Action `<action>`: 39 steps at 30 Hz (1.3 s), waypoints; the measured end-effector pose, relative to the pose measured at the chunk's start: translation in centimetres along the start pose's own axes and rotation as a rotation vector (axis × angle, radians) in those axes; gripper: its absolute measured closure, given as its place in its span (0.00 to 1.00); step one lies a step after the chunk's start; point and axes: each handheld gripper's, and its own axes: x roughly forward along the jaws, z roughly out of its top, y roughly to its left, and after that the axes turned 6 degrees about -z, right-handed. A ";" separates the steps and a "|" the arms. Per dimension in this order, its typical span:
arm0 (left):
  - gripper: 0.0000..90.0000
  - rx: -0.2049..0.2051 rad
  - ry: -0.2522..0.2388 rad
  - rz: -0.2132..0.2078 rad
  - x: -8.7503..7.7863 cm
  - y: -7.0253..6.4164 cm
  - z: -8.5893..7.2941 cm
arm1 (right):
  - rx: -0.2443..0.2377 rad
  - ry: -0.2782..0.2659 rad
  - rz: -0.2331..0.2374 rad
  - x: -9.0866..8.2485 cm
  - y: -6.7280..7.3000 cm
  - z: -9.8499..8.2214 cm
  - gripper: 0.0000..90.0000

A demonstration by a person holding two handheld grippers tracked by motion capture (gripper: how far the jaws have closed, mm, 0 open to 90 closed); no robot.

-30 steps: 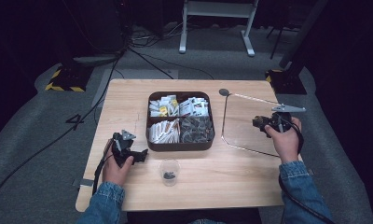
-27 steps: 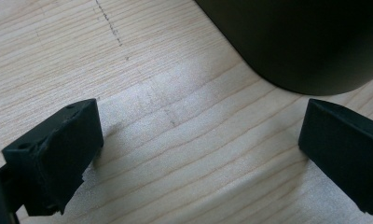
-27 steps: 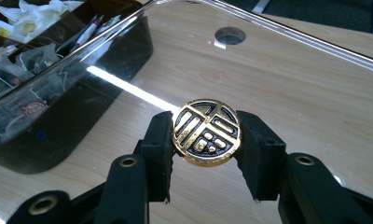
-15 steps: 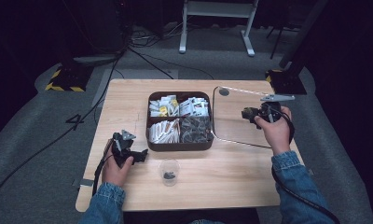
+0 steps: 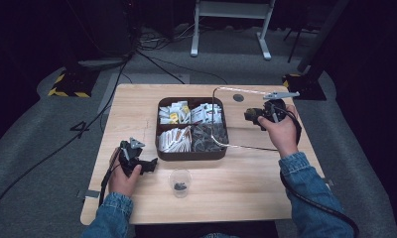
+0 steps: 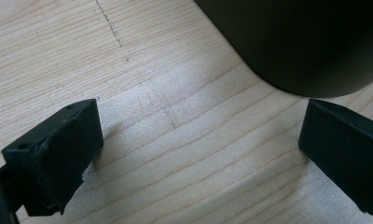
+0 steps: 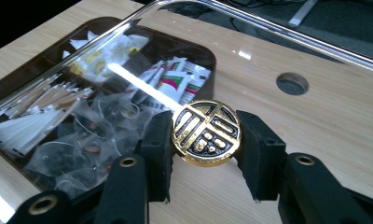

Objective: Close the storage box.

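A dark brown tray (image 5: 191, 156) with four compartments of sachets and tea bags stands mid-table. My right gripper (image 5: 253, 116) is shut on the gold-and-black round knob (image 7: 206, 133) of a clear glass lid (image 5: 246, 147). The lid hangs tilted off the table, its left part over the tray's right side. Both black pads (image 7: 157, 140) press on the knob's sides. Through the glass (image 7: 128, 79) I see the sachets. My left gripper (image 5: 149, 166) rests on the wood by the tray's near-left corner, its jaws open with bare table between them (image 6: 198, 144). The tray's dark wall (image 6: 306, 42) lies just ahead.
A small clear cup (image 5: 180, 182) with something dark inside stands near the front edge, between my hands. A round cable hole (image 5: 238, 97) sits in the tabletop behind the lid. Cables and stand legs lie on the floor beyond the table (image 5: 137, 109).
My right hand has carried the lid leftward and upward, from the table's right side to partly over the tray. The left hand has stayed put.
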 end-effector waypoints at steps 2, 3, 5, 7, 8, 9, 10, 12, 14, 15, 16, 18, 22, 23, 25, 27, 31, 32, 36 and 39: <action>0.00 0.001 0.000 0.000 0.0 0.0 0.0 | -0.010 0.000 0.008 0.2 0.5 0.5 0.65; 0.00 0.001 0.000 -0.001 0.0 0.0 0.0 | -0.011 0.000 0.016 0.3 0.8 0.7 0.65; 0.00 -0.001 0.000 -0.001 0.0 0.0 0.0 | -0.015 0.003 0.029 0.6 1.4 1.2 0.65; 0.00 -0.003 0.001 0.000 0.0 0.0 0.0 | -0.020 0.002 0.039 0.8 1.9 1.6 0.65; 0.00 -0.003 0.001 0.000 0.0 0.0 0.0 | -0.024 0.002 0.043 1.0 2.2 1.8 0.65; 0.00 -0.003 0.001 0.000 0.0 0.0 0.0 | -0.027 0.002 0.045 1.1 2.4 2.0 0.65; 0.00 -0.003 0.001 0.000 0.0 0.0 0.0 | -0.030 0.002 0.047 1.2 2.7 2.2 0.65; 0.00 -0.002 0.001 0.000 0.0 0.0 0.0 | -0.034 0.004 0.053 1.5 3.1 2.5 0.65; 0.00 -0.002 0.000 0.000 0.0 0.0 0.0 | -0.038 0.004 0.059 1.8 3.6 2.8 0.65; 0.00 -0.002 0.001 0.000 0.0 0.0 0.0 | -0.043 0.006 0.061 2.1 3.9 3.0 0.65; 0.00 -0.002 0.000 0.000 0.0 0.0 0.0 | -0.047 0.009 0.063 2.2 4.1 3.1 0.65; 0.00 -0.002 0.000 0.000 0.0 0.0 0.0 | -0.058 0.014 0.067 2.5 4.6 3.4 0.65; 0.00 -0.005 -0.002 0.000 0.0 0.0 0.0 | -0.072 0.018 0.078 3.3 5.6 3.9 0.65; 0.00 -0.003 -0.002 -0.001 0.0 0.0 0.0 | -0.073 0.018 0.082 3.4 5.8 4.0 0.65; 0.00 -0.002 -0.002 0.000 0.0 0.0 0.0 | -0.077 0.020 0.093 3.8 6.3 4.2 0.65; 0.00 -0.003 -0.002 0.001 0.0 0.0 0.0 | -0.077 0.022 0.104 4.2 6.7 4.3 0.65; 0.00 -0.003 -0.002 0.000 0.0 0.0 0.0 | -0.079 0.024 0.115 4.9 7.5 4.6 0.65; 0.00 -0.003 -0.002 0.000 0.0 0.0 0.0 | -0.081 0.025 0.117 5.1 7.6 4.7 0.65; 0.00 -0.003 -0.002 0.001 0.0 0.0 0.0 | -0.084 0.033 0.128 5.9 8.3 4.9 0.65; 0.00 -0.003 -0.002 0.000 0.0 0.0 0.0 | -0.093 0.037 0.131 6.4 8.8 5.0 0.65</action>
